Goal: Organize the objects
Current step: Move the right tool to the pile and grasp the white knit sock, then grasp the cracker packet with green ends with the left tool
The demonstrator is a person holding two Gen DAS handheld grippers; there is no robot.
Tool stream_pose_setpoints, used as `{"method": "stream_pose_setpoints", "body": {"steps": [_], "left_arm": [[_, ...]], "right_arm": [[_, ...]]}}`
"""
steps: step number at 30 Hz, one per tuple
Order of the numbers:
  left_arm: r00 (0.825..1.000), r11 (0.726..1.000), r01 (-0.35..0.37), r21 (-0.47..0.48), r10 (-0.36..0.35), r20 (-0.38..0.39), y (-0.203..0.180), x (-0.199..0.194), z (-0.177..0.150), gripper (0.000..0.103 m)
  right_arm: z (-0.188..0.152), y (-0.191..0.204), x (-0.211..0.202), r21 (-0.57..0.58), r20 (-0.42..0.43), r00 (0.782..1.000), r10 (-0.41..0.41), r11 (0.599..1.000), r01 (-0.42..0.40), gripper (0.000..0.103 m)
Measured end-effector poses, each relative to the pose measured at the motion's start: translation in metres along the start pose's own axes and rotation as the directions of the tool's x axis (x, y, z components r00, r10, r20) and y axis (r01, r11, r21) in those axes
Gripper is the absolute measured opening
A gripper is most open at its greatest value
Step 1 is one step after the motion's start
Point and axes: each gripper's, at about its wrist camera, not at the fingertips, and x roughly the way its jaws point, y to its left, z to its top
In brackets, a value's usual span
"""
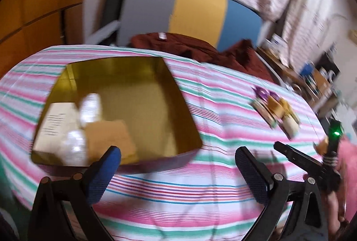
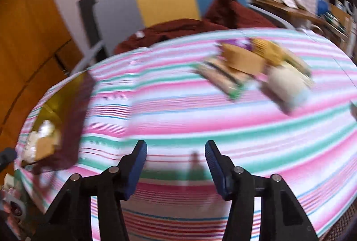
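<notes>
Item one: a gold box (image 1: 142, 93) on the striped cloth (image 1: 178, 196), with packets (image 1: 73, 129) lying in its near corner. Item two: I saw a blurred heap of small packages (image 2: 252, 66) lying loose, well apart from the box. My left gripper (image 1: 178, 165) gaped empty; my right gripper (image 2: 176, 158) stood parted, nothing between its pads.

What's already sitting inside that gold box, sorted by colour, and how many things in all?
Inside the gold box, as far as the blur allows:
Cream box: 1
White shiny packets: 2
Tan box: 1
Total: 4
</notes>
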Motion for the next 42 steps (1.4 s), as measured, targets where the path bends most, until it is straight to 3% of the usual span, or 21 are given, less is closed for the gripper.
{"method": "stream_pose_setpoints", "body": {"steps": [4, 8, 12, 18, 27, 30, 37, 42], "left_arm": [[0.998, 0.997, 0.043, 0.064, -0.040, -0.042, -0.031, 0.012, -0.003, 0.103], [0.994, 0.991, 0.078, 0.107, -0.070, -0.080, -0.058, 0.023, -0.008, 0.103], [0.990, 0.988, 0.101, 0.117, -0.088, -0.115, -0.075, 0.032, -0.013, 0.103], [0.986, 0.986, 0.099, 0.134, -0.078, -0.150, -0.086, 0.046, -0.018, 0.103], [0.977, 0.988, 0.099, 0.121, -0.074, -0.199, -0.093, 0.065, -0.017, 0.103], [0.976, 0.986, 0.104, 0.131, -0.076, -0.202, -0.100, 0.071, -0.015, 0.103], [0.969, 0.985, 0.114, 0.129, -0.082, -0.233, -0.125, 0.101, -0.001, 0.103], [0.965, 0.983, 0.133, 0.128, -0.099, -0.243, -0.156, 0.132, 0.016, 0.103]], "right_arm": [[0.007, -0.056, 0.004, 0.053, -0.008, 0.994, -0.106, 0.993, 0.106, 0.055], [0.033, -0.093, 0.003, 0.042, 0.031, 0.974, -0.226, 0.974, 0.224, 0.055], [0.063, -0.120, 0.012, 0.048, 0.038, 0.964, -0.262, 0.964, 0.261, 0.055], [0.081, -0.127, 0.034, -0.005, 0.034, 0.947, -0.320, 0.947, 0.321, 0.059], [0.077, -0.132, 0.044, -0.085, 0.060, 0.948, -0.312, 0.945, 0.316, 0.059], [0.070, -0.133, 0.039, -0.050, 0.081, 0.954, -0.288, 0.955, 0.292, 0.051], [0.048, -0.127, 0.022, 0.046, 0.129, 0.975, -0.182, 0.983, 0.178, 0.049], [0.038, -0.123, 0.018, 0.063, 0.158, 0.969, -0.190, 0.981, 0.182, 0.049]]}}
